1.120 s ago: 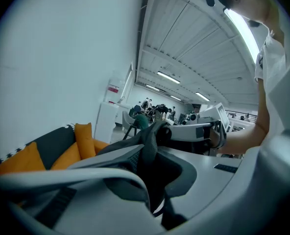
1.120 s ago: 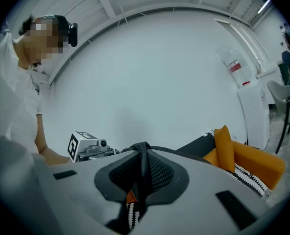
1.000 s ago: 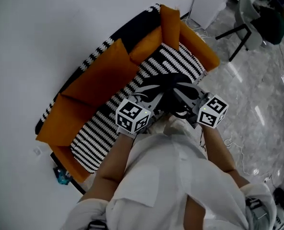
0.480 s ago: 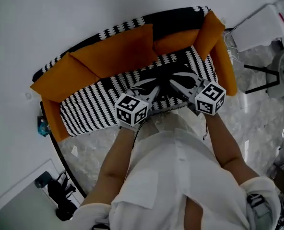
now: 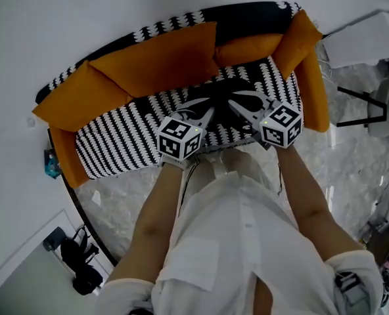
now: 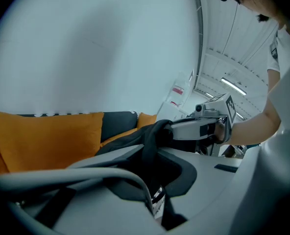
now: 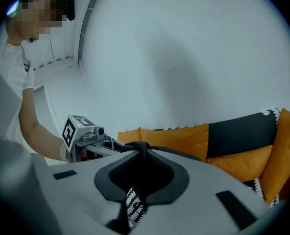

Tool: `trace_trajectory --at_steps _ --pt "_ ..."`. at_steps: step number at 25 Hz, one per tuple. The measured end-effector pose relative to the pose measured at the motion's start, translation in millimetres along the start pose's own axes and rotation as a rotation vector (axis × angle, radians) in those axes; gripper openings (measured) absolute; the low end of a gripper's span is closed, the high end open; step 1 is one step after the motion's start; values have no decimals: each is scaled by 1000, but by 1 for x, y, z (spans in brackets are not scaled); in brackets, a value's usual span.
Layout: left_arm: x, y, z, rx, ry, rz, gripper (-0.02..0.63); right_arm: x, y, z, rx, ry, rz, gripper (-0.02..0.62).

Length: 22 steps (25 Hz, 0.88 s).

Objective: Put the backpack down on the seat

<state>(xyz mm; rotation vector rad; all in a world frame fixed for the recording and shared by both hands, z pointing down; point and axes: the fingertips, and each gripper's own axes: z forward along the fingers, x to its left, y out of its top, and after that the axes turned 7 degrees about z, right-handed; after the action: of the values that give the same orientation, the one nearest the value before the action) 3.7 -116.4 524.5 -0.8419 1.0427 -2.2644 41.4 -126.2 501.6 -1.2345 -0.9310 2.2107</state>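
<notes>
Left gripper (image 5: pixel 206 117) is clamped on a strap of the backpack (image 5: pixel 222 96); right gripper (image 5: pixel 238 107) likewise. Versus 1 s ago, the sofa (image 5: pixel 155 64) is squared up ahead of both tools. Backpack is held between the 2 grippers, low over the seat (image 5: pixel 115 146); contact cannot be told. Set-down is judged close.

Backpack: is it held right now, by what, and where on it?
Yes. The left hand-held gripper and the right hand-held gripper are each shut on a black strap of the backpack, over the seat.
</notes>
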Motion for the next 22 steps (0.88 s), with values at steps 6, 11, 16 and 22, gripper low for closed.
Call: trace_trajectory --at_steps 6,11,16,22 --pt "30 -15 -1 -11 42 -51 48 -7 -5 33 59 10 -51 38" --pt "55 -31 6 -20 65 -106 48 -21 -14 59 95 -2 -42 41" --pt "74 -32 19 -31 83 -136 48 -40 -10 74 91 -30 -30 41" --pt "86 -35 32 -15 82 -135 48 -56 -11 83 104 -66 -34 43"
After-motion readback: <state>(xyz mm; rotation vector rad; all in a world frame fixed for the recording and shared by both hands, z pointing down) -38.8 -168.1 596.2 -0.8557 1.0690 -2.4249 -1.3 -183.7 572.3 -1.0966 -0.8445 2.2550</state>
